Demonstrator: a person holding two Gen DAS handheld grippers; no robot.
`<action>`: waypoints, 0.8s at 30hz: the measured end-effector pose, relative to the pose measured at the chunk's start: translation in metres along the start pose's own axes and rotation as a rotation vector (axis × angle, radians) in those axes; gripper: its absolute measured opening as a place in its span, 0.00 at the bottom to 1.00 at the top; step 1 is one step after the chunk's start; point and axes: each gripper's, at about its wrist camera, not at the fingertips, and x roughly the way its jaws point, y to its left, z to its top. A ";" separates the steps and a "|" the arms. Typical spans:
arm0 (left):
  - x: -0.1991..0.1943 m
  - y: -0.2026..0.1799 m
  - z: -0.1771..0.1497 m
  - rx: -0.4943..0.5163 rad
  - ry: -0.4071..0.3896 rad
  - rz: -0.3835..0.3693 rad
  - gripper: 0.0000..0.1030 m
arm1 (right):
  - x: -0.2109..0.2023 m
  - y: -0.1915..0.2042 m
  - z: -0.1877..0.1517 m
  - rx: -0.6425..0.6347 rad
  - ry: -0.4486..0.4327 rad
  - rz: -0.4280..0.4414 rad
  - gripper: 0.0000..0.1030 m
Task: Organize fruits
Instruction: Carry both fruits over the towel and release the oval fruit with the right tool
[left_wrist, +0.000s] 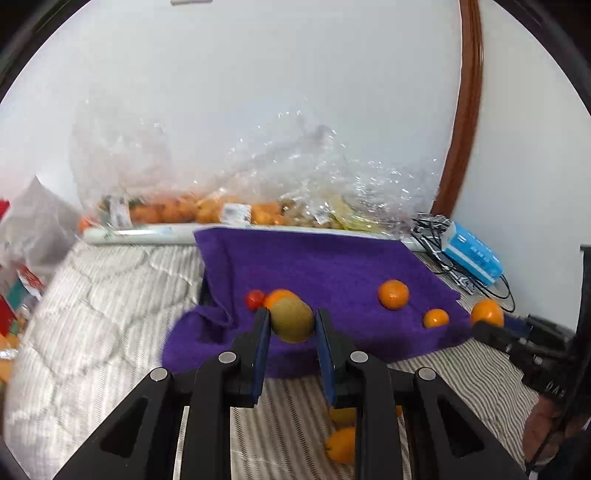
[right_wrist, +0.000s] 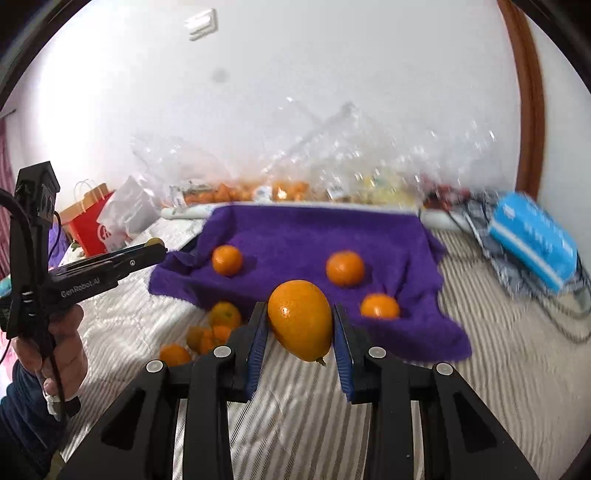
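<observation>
Towel (left_wrist: 332, 266) first, since it is your landmark: purple, soft and rumpled, so round fruit set on it may settle into the folds; your right gripper (right_wrist: 300, 328) is clamped on the oval orange fruit (right_wrist: 300, 319), held above the towel's near edge; judge it firm, smooth-skinned and inclined to slip, so keep the pads across its widest part; your left gripper (left_wrist: 291, 325) is clamped on the kiwi (left_wrist: 291, 319), also over the near edge; it looks lighter, fuzzy and softer, so squeeze gently at its middle.
</observation>
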 end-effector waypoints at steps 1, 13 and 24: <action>-0.002 0.001 0.004 -0.001 -0.010 0.001 0.23 | 0.001 0.000 0.006 -0.006 -0.003 0.001 0.33; 0.036 0.009 0.062 -0.125 -0.063 0.069 0.23 | 0.030 -0.016 0.073 -0.015 -0.111 -0.015 0.33; 0.076 0.035 0.026 -0.200 0.021 0.116 0.23 | 0.080 -0.067 0.052 0.104 -0.027 -0.045 0.33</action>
